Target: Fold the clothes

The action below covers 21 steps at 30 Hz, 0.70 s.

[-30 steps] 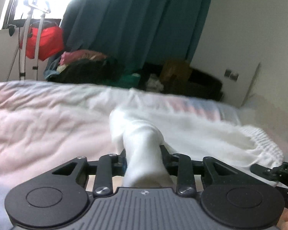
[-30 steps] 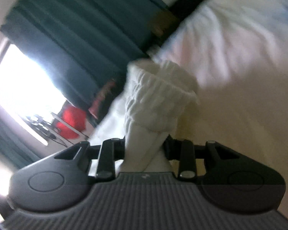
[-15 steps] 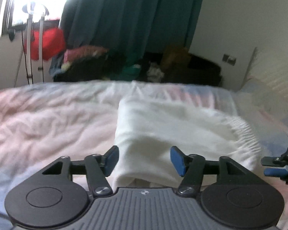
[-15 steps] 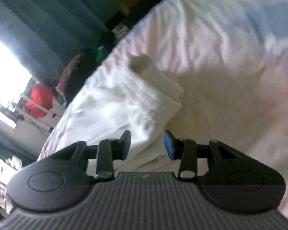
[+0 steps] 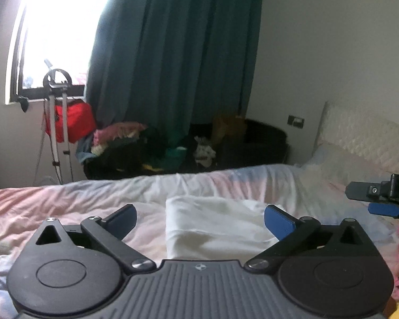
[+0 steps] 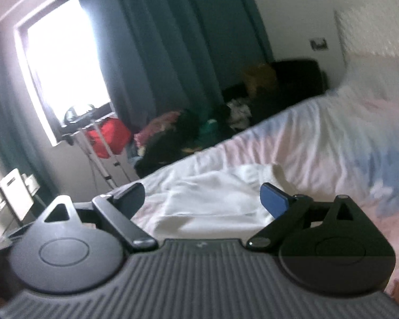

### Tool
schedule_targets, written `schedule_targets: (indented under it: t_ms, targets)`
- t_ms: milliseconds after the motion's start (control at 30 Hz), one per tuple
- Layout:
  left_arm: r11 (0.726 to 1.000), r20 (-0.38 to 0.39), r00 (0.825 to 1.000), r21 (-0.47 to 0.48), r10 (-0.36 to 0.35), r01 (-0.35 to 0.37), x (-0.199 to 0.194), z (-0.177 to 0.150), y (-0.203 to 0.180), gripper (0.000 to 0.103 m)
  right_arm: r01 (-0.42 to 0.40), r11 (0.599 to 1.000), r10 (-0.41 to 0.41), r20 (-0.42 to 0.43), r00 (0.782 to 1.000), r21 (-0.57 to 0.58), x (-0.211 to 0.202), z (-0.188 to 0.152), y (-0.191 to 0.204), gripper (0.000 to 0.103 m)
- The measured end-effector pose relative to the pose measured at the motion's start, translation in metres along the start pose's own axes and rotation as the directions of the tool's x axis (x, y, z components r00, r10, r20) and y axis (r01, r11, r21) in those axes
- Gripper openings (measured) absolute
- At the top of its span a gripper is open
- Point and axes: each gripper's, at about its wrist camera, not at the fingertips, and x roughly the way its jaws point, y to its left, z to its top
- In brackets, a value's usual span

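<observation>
While both your claws, left [image 5: 200, 219] and right [image 6: 202, 198], gape wide and hold nothing, the white cloth [image 5: 212, 228] lies folded on the bed [image 5: 53, 207]; bump it and the fold may slip open.

teal curtain [image 5: 173, 61], bright window [image 5: 61, 26], perhaps daylight

left gripper [image 5: 200, 219]: jaws spread wide, nothing between | right gripper [image 6: 202, 199]: jaws spread wide, nothing between, tilted slightly
</observation>
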Motion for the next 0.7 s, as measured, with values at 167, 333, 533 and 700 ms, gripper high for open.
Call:
schedule_targets:
  t_ms: [167,333,533,700]
  targets:
    - [1.0,0.02,0.999,0.011,0.028,-0.028,-0.042,0.003,-0.001,0.103,0.008,0.999,-0.006,0.045,0.999,-0.048,-0.022,-0.01,0.015,0.095]
    - [0.997,0.025,0.998,0.056,0.05,-0.051,-0.07,-0.01,-0.005,0.103,0.03,0.997,-0.025,0.069,0.997,-0.071,-0.031,-0.031,0.021,0.095]
    - [0.997,0.018,0.998,0.053,0.054,-0.055,-0.077,-0.039,-0.003,0.103,0.056,0.994,-0.046,0.099,0.994,-0.098,-0.043,-0.055,0.029,0.095]
    - [0.995,0.021,0.997,0.056,0.076,-0.077,-0.079,-0.06,0.002,0.103,0.091,0.987,-0.077,0.104,0.992,-0.134,-0.04,-0.082,0.032,0.095]
